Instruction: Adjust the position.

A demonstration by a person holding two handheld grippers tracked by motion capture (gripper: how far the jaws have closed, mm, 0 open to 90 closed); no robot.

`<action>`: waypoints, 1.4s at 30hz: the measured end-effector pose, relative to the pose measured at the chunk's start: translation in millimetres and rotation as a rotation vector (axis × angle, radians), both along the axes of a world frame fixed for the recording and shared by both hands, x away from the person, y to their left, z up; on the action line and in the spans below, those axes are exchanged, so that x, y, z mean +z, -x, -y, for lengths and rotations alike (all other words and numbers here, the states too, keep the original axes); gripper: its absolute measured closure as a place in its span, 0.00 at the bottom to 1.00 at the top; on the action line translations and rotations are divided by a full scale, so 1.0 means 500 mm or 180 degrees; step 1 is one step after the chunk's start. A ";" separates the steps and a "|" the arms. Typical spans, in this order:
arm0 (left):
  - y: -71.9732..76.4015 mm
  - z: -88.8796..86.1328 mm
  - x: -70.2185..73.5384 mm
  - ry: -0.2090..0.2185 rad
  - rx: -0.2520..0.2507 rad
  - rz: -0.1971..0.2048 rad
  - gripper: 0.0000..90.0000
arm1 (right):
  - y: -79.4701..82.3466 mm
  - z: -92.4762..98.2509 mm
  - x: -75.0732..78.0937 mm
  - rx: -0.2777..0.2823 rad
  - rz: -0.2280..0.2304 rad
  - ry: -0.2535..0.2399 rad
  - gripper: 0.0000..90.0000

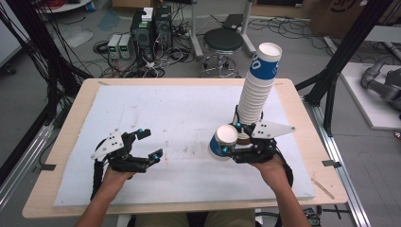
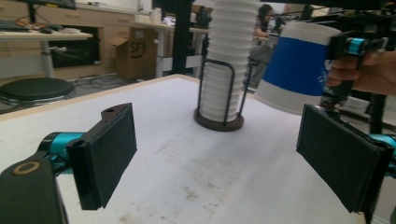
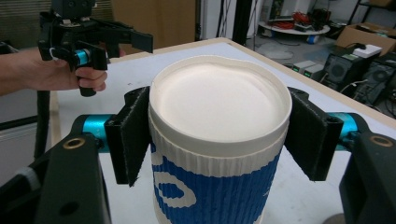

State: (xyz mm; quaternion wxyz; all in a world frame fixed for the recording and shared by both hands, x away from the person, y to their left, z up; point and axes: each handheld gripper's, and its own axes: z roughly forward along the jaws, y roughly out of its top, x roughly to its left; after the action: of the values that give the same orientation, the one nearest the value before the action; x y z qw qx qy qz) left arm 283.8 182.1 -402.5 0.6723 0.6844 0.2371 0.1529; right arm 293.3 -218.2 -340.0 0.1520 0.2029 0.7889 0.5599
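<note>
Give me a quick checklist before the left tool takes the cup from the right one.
1. Right tool clamped on the paper cup: ok, a pad on each side.
2. Left tool open: ok, jaws wide apart, nothing between them.
3. Cup free of the cup stack: ok, held apart in the high view.
4. Stack seated in its wire holder: ok, though it leans.
5. White mat between the tools free of obstacles: ok.
6. Grip firmness: cannot tell.

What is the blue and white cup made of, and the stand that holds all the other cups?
The cup looks like paper: matte, with a ribbed blue-and-white sleeve and a rolled white rim. The stand seems to have thin black metal wire hoops on a round dark base, maybe wood or plastic; its finish is hard to tell. The right gripper squeezes the cup.
</note>
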 end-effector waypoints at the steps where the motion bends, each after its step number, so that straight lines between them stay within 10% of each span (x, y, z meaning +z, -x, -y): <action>1: 0.001 0.007 0.002 -0.0020 -0.0040 0.0005 0.13 | 0.000 -0.003 0.000 0.0015 -0.0011 -0.0009 0.33; 20: -0.010 0.141 0.010 -0.0244 -0.0643 0.0287 0.13 | 0.000 -0.047 -0.002 0.0251 -0.0112 -0.0059 0.33; 42: -0.028 0.215 -0.006 -0.0204 -0.0862 0.0099 0.13 | 0.001 -0.076 0.002 0.0372 -0.0187 -0.0189 0.34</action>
State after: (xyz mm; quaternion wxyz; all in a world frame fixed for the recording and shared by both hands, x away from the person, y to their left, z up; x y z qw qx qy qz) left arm 297.9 74.6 -405.7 0.6682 0.7288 0.1271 0.0789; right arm 292.9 -179.9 -339.1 0.0897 0.1772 0.7865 0.5847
